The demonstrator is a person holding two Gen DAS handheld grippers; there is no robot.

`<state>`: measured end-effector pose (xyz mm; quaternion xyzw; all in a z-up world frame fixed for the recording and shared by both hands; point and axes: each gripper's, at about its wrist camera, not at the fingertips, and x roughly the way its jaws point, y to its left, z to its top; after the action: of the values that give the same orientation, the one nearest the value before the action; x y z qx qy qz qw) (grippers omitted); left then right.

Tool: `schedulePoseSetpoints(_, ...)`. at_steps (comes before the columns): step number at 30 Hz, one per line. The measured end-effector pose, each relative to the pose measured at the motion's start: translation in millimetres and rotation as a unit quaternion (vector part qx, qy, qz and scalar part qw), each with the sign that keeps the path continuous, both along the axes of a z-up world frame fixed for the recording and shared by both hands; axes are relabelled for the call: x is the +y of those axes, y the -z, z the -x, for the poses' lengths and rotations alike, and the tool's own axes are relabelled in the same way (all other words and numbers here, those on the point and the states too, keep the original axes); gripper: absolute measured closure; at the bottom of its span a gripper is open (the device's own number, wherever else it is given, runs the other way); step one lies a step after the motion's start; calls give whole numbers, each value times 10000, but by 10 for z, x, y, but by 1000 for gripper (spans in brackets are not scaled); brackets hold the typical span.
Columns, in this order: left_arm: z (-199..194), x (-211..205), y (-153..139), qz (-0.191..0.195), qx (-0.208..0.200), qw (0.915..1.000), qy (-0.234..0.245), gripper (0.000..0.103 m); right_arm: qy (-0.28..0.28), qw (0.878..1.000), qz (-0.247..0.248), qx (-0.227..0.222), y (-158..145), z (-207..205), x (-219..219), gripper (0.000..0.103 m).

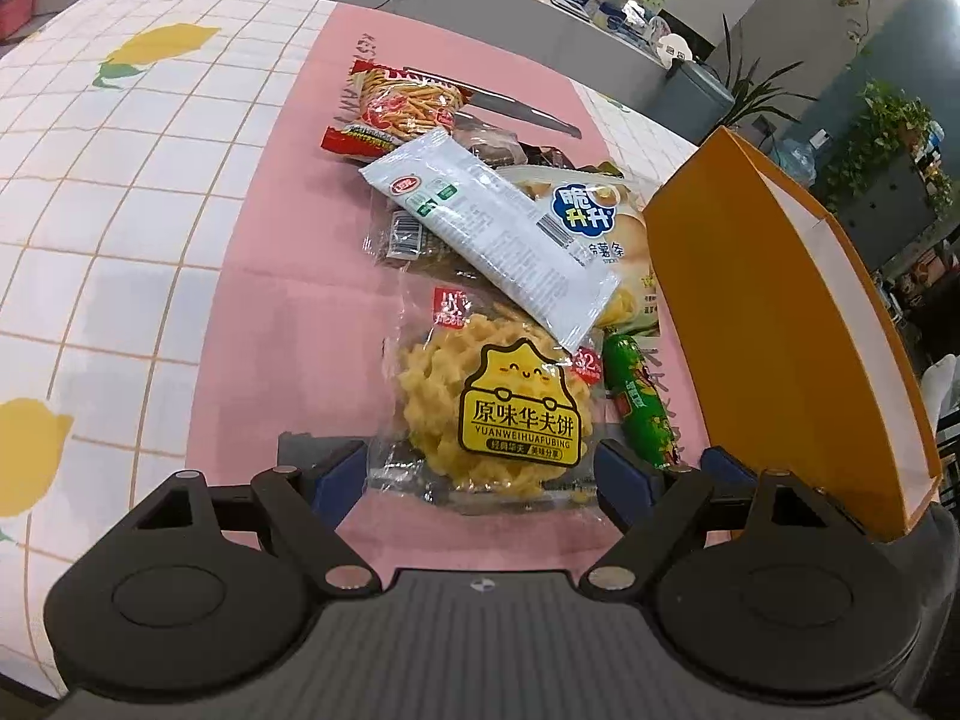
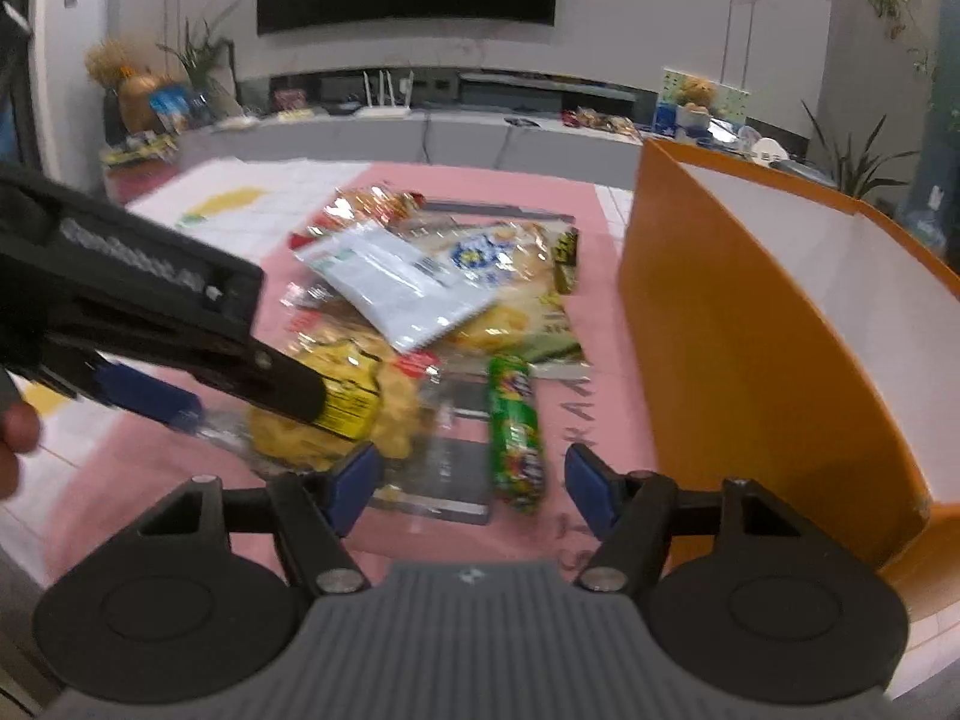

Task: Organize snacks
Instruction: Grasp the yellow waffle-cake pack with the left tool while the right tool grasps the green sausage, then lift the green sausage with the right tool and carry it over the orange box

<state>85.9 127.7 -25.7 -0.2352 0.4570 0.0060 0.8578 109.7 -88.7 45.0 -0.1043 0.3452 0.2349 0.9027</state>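
A heap of snack packets lies on a pink mat. My left gripper stands wide, its blue fingers on either side of a clear waffle-biscuit packet that rests on the mat; I see no squeeze. In the right wrist view that same left gripper comes in from the left over the waffle packet. My right gripper is open, with a green sausage stick lying between its fingers, untouched. An open orange box with a white inside stands on the right.
A white packet lies across the heap, over a potato-stick bag and a red fries pack. A lemon-print cloth covers the table left of the mat. Part of a hand shows at the left edge.
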Motion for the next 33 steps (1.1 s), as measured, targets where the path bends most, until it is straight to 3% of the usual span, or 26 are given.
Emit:
schedulePoseSetpoints(6, -48, -29, 30, -23, 30, 10000, 39, 5, 139, 9999, 8, 10, 77, -171, -19, 45)
schedulePoseSetpoints(11, -76, -107, 5, -205, -54, 9995, 228, 1, 102, 9994, -261, 181, 132, -319, -70, 51)
schedulePoseSetpoints(12, -93, -124, 6, -257, -42, 9994, 247, 0, 83, 9992, -331, 212, 146, -341, -86, 52)
schedulePoseSetpoints(14, -135, -134, 32, -263, -4, 9994, 224, 0, 19, 9984, -473, 295, 163, -362, -120, 68)
schedulePoseSetpoints(16, -191, -125, 83, -177, 79, 9996, 202, 0, -46, 9984, -488, 291, 178, -349, -135, 76)
schedulePoseSetpoints(20, -273, -154, 117, -65, 4, 9997, 254, 0, -219, 9991, -353, 87, 202, -277, -122, 78)
schedulePoseSetpoints(33, -417, -536, 202, -1436, -75, 9888, 405, 0, -274, 9988, -395, 47, 201, -220, -147, 78)
